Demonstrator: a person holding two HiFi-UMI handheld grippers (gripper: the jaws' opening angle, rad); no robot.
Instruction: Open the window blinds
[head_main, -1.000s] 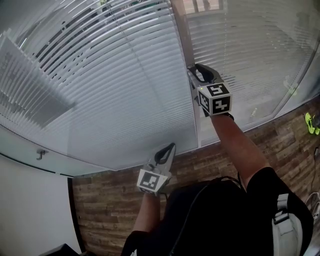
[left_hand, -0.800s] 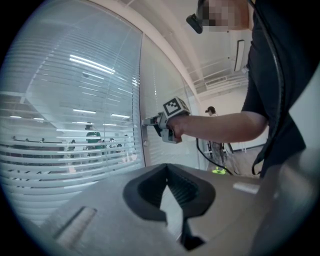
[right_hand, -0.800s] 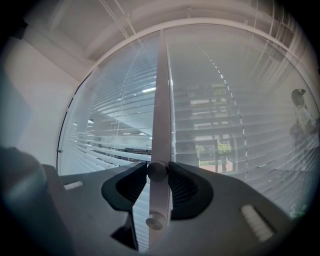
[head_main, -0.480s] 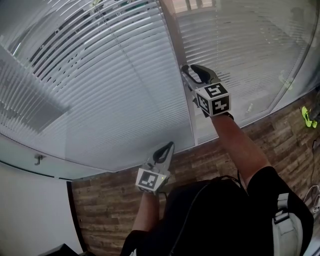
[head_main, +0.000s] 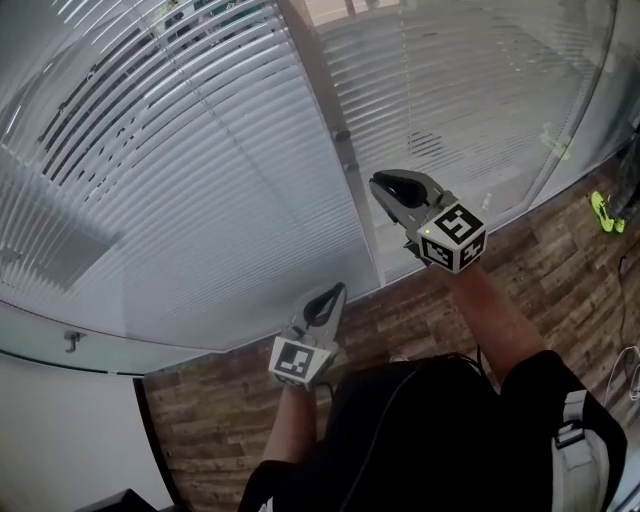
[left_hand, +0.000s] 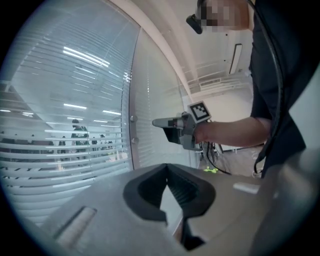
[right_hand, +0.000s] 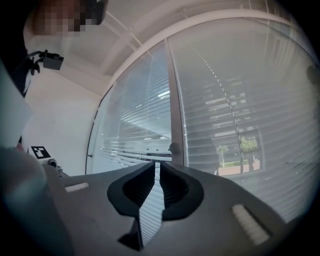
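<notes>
Across the glass wall (head_main: 80, 300) the window blinds (head_main: 200, 200) span nine to two o'clock, slats partly tilted — the right hand-held gripper (head_main: 378, 185) has backed off the frame knob (head_main: 343, 136) toward three o'clock, jaws just narrowed to an empty slit — so that adjustment looks done.

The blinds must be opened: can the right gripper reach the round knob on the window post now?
Probably yes. The round knob sits straight ahead of the right gripper, with only free air between them; its jaws have just been closing on nothing.
</notes>
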